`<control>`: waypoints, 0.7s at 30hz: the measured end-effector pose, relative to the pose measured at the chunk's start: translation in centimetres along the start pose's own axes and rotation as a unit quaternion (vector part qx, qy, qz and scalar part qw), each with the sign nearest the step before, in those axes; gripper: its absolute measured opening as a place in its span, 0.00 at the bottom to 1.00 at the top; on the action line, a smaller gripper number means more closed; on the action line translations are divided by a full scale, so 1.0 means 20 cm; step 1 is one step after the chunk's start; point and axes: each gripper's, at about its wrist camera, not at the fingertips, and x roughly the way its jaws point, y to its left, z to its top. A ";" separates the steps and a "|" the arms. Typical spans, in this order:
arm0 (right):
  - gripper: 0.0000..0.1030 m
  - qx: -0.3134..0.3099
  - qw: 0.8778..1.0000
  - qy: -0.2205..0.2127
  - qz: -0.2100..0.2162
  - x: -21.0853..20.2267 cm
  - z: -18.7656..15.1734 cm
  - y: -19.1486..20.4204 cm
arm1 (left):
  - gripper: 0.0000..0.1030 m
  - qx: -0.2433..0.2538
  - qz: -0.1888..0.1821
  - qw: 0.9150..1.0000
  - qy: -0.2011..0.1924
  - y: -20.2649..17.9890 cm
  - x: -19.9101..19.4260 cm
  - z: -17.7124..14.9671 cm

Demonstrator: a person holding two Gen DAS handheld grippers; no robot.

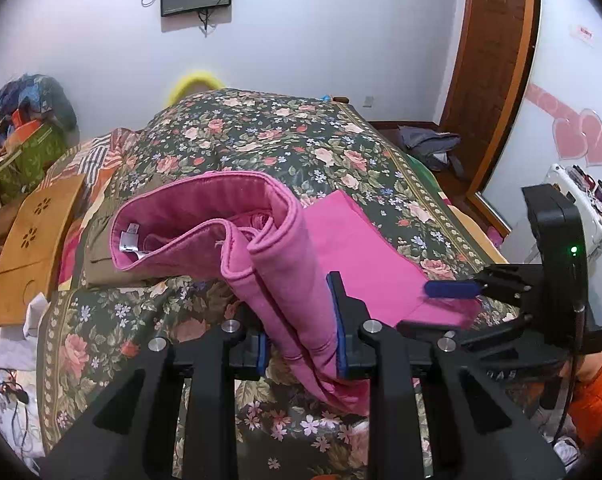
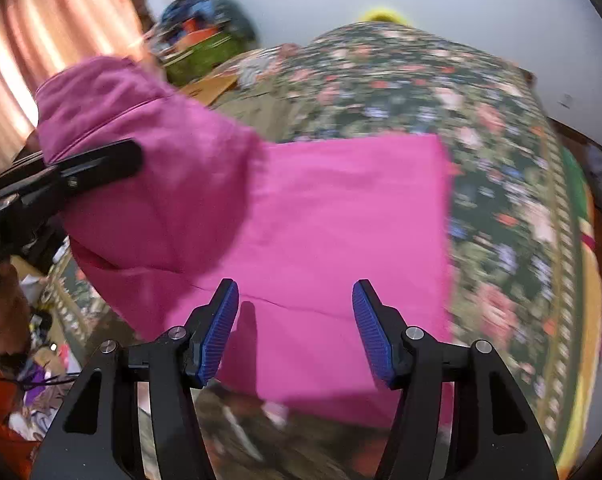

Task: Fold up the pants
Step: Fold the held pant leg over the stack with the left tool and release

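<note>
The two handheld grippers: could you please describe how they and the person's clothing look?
Both the left gripper and right gripper have black angular frames, silver screw heads and ribbed blue finger pads. The right one's body carries a green light and a black cable. The person wears orange.

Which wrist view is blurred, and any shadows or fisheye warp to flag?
Right wrist view: motion blur smears the bedspread and background; the right gripper stays sharp and casts a shadow on the pants. Left wrist view: sharp throughout, fisheye bends the door frame, black vignette at the corners.
</note>
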 end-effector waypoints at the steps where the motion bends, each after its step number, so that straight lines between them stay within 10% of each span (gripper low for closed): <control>1: 0.54 0.004 1.000 0.000 -0.009 0.00 -0.01 -0.02 | 0.24 0.002 -0.001 1.000 0.000 -0.01 0.00 0.01; 21: 0.56 0.074 0.997 -0.021 0.019 -0.09 -0.13 -0.20 | 0.22 0.057 -0.056 0.996 0.035 -0.35 0.23 0.14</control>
